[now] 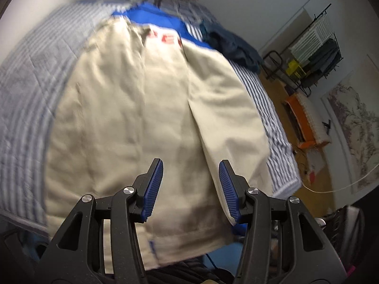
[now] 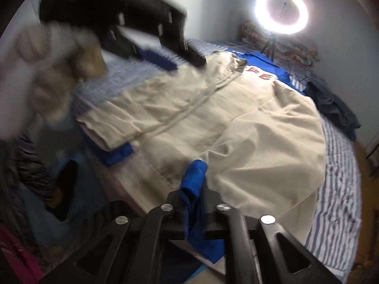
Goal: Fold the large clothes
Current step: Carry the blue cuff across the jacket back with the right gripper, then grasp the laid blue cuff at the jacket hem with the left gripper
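A large beige jacket (image 1: pixel 132 108) with blue trim and red lettering near the collar lies spread on the bed (image 1: pixel 21 99) with its striped cover, both sides folded inward. The left tool (image 1: pixel 190 179) hovers above its hem, jaws partly open and empty. The right tool (image 2: pixel 193 184) has a blue cuff (image 2: pixel 194 177) between barely parted jaws

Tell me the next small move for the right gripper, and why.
Probably release and back away. The right gripper has blue cuff fabric between its fingers, and the beige sleeve already lies folded across the jacket on the striped bed. The left gripper is open and holds nothing.
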